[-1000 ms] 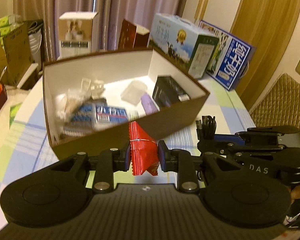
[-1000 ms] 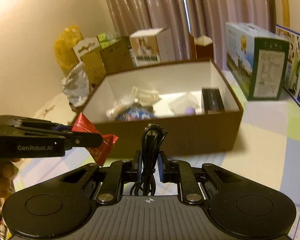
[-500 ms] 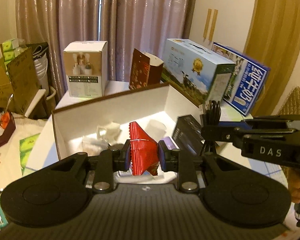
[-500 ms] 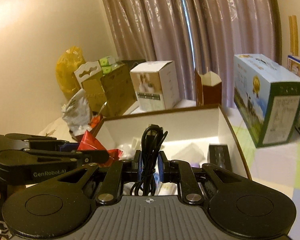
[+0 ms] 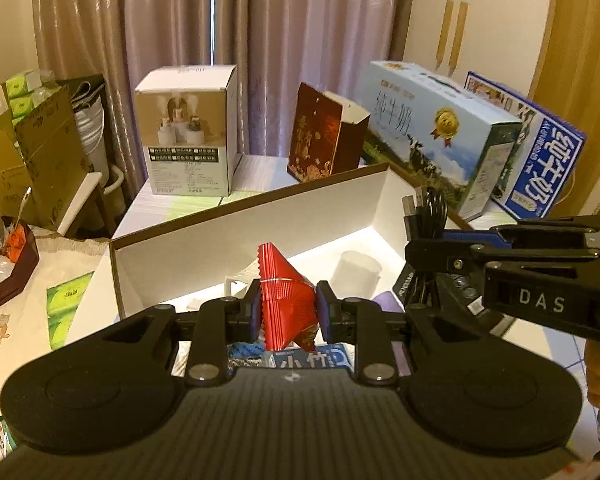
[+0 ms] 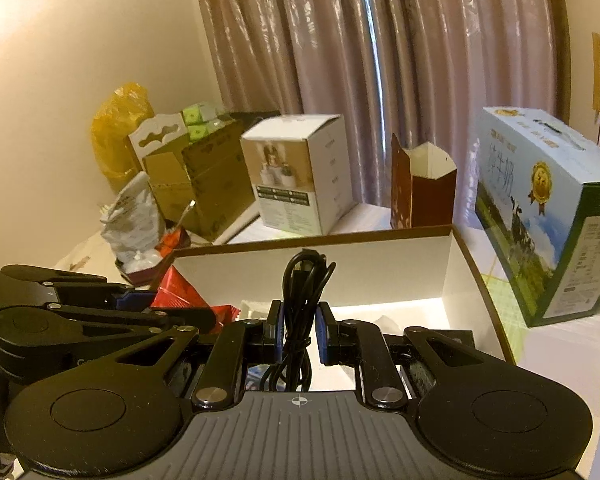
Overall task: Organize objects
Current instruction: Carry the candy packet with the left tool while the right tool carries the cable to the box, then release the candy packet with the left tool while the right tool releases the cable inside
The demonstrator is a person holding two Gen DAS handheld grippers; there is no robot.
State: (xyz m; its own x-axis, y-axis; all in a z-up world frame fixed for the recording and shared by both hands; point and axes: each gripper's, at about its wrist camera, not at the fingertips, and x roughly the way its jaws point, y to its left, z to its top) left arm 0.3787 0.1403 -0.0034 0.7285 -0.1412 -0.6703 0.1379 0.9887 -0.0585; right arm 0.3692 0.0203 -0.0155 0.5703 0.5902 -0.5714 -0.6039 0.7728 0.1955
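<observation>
Both pairs of jaws are pinched on a load: the left gripper (image 5: 287, 312) on a red foil packet (image 5: 284, 304), the right gripper (image 6: 298, 332) on a coiled black cable (image 6: 301, 312).

Both grippers are held side by side over the open brown box (image 5: 259, 216) with its white inside, the packet and the cable above its floor, not touching it. In the box lie a translucent white cup (image 5: 358, 274), a blue-and-white packet (image 5: 312, 358) and a dark box (image 6: 452, 338). Behind it on the table (image 6: 548, 344) stand a white carton (image 5: 187, 132), a dark red carton (image 5: 324, 140) and a blue milk case (image 5: 440, 136).
</observation>
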